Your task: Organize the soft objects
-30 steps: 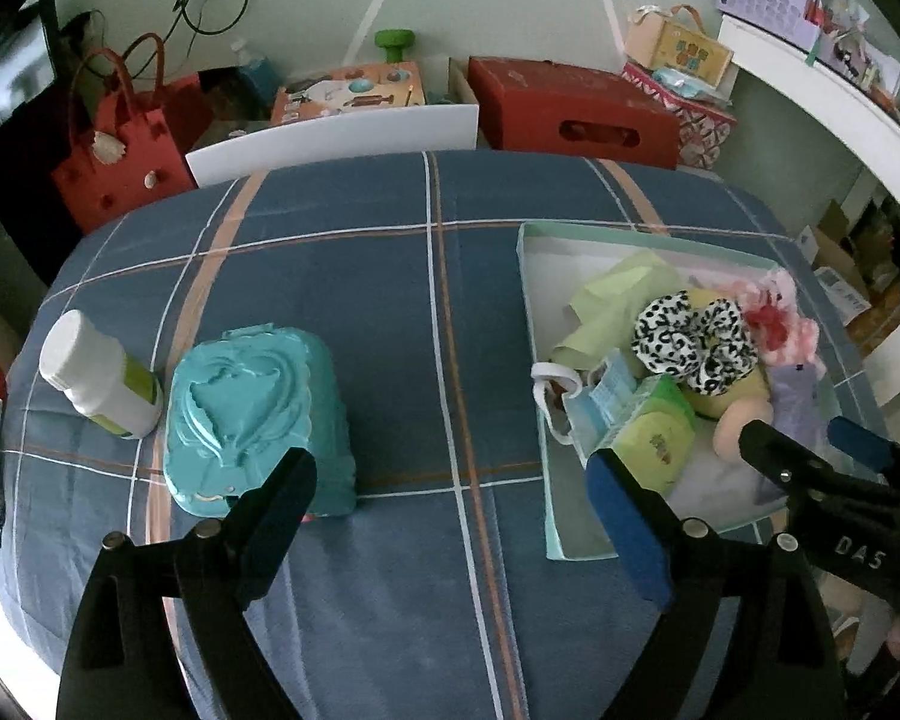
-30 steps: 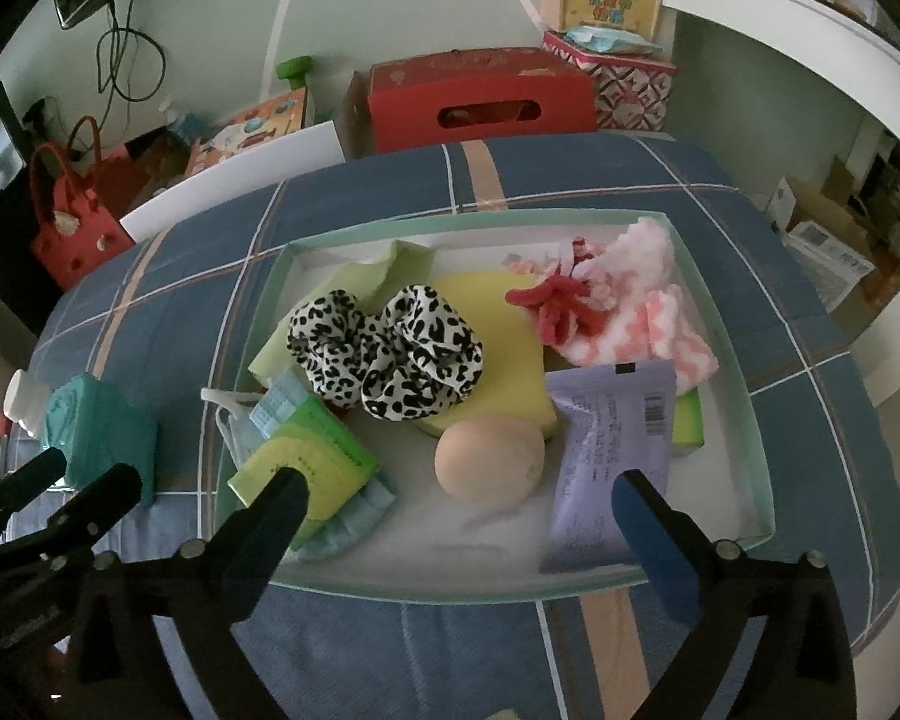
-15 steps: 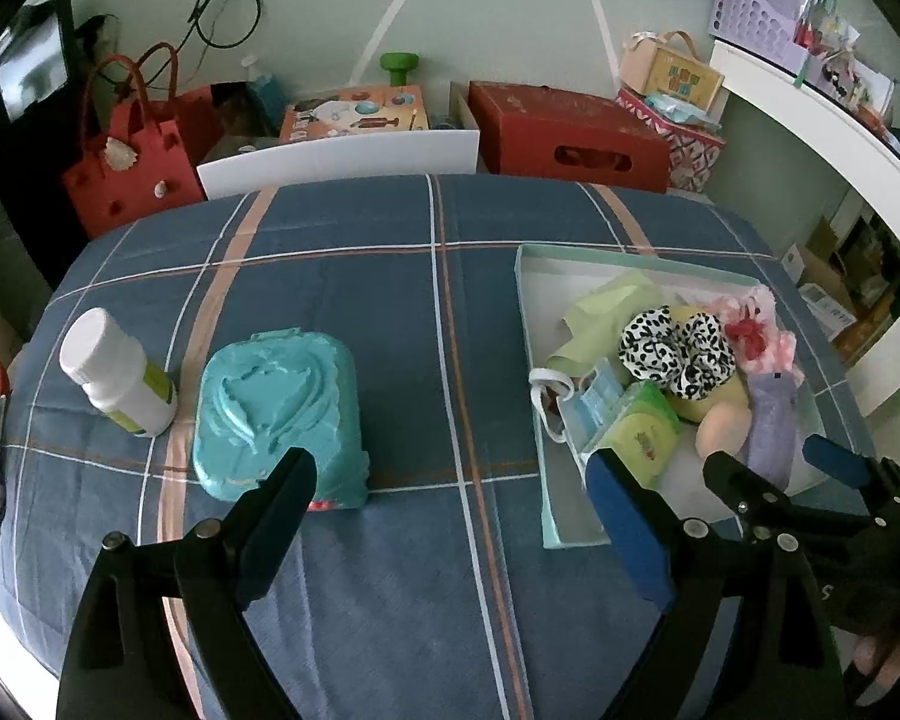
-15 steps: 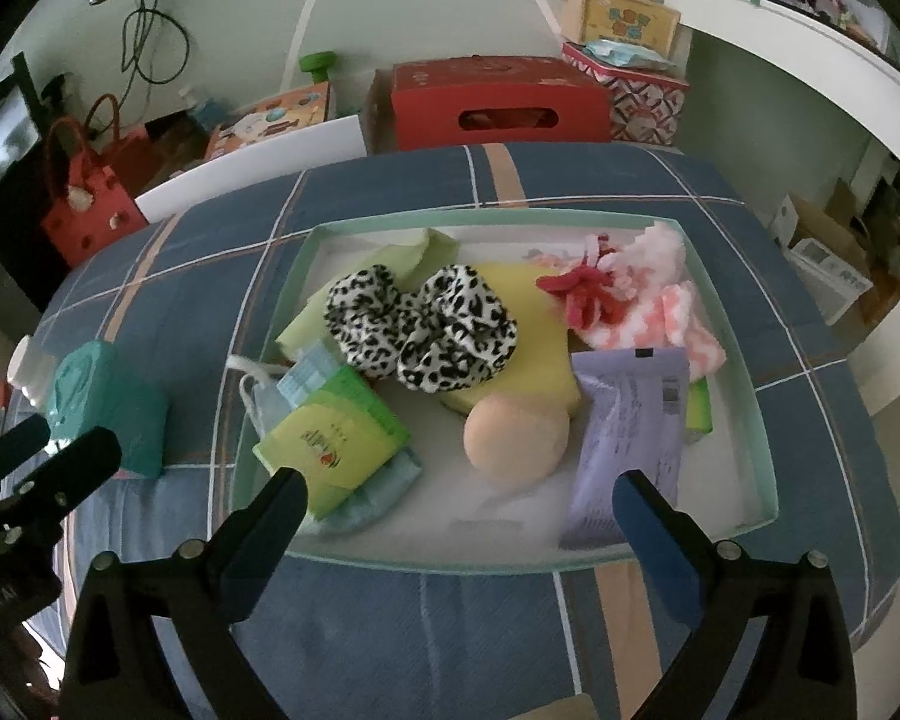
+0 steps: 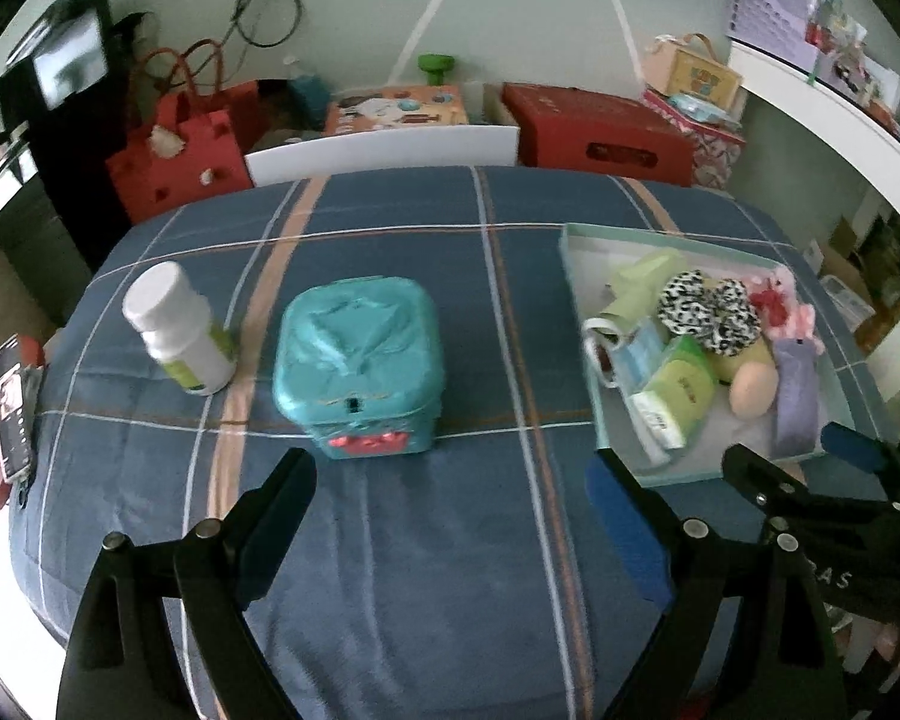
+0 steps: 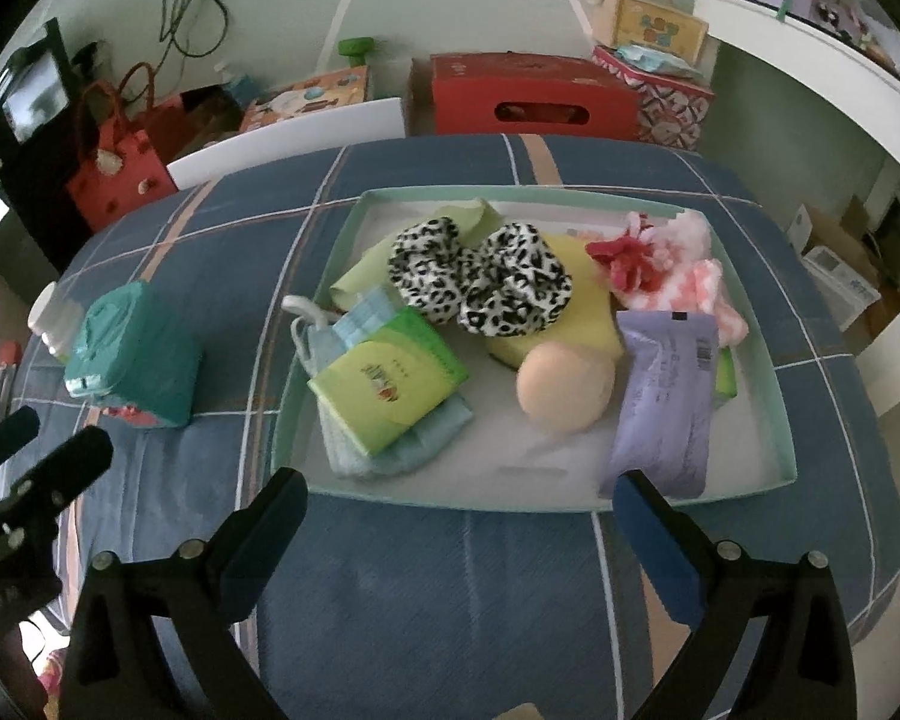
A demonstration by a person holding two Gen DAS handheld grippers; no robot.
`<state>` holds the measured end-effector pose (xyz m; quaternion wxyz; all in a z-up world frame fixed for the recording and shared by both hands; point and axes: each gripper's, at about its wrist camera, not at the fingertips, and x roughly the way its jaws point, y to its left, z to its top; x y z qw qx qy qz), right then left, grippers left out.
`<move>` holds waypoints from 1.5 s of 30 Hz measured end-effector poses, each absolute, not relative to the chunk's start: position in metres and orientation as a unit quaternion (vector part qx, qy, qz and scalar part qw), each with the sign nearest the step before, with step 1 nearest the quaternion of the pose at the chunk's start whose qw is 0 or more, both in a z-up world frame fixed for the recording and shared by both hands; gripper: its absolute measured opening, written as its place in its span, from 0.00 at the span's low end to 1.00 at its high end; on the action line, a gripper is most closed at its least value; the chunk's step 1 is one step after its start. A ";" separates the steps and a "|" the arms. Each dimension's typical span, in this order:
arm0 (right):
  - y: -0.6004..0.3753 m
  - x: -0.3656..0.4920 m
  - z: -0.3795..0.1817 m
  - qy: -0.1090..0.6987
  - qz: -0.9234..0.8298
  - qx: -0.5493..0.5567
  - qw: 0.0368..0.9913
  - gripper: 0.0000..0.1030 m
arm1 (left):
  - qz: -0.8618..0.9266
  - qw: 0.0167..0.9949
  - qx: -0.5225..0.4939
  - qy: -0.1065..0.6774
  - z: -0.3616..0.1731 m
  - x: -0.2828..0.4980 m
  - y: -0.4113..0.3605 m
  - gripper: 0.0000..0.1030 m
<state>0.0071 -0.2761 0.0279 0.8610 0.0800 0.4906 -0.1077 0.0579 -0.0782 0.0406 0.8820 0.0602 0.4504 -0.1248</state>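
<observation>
- Hovering low over the blue plaid cloth (image 5: 426, 570), the left gripper (image 5: 450, 516) has its jaws spread wide with nothing between them.
- Right gripper (image 6: 459, 516) likewise gapes wide and empty above the near edge of the tray (image 6: 774, 396).
- Right gripper's fingers (image 5: 852, 444) show at 4 o'clock in the left view; the left gripper's fingers (image 6: 60, 456) show at 9 o'clock in the right view.
- Teal box (image 5: 357, 360) sits on the cloth just past the left gripper, at 12 o'clock from it.
- White bottle (image 5: 177, 330) stands at 10 o'clock from the left gripper, just beside the teal box.
- In the tray, nearest the right gripper, a green packet (image 6: 390, 384) lies on pale blue masks (image 6: 390, 450).
- Peach ball (image 6: 564, 384) rests mid-tray, touching a lilac pouch (image 6: 666, 396) at its 3 o'clock.
- Yellow sponge (image 6: 582, 306) lies behind the ball, under a leopard scrunchie (image 6: 480, 276).
- Pale green cloth (image 6: 360, 276) lies at the scrunchie's 9 o'clock.
- Pink fluffy cloth (image 6: 696, 276) with a red scrunchie (image 6: 621, 264) fills the tray's far right.
- Red box (image 6: 534, 96) stands beyond the table at 12 o'clock.
- Red bag (image 5: 180, 150) stands at 10 o'clock off the table.
</observation>
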 end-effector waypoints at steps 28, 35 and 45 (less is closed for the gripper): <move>-0.257 0.011 0.017 0.489 -0.100 0.075 0.863 1.00 | -0.013 0.864 0.082 0.497 0.005 0.066 -0.047 0.89; -0.254 0.013 0.015 0.491 -0.103 0.064 0.862 1.00 | -0.021 0.862 0.091 0.498 0.005 0.067 -0.049 0.89; -0.251 0.016 0.012 0.496 -0.108 0.054 0.860 1.00 | -0.025 0.854 0.096 0.512 -0.001 0.072 -0.048 0.89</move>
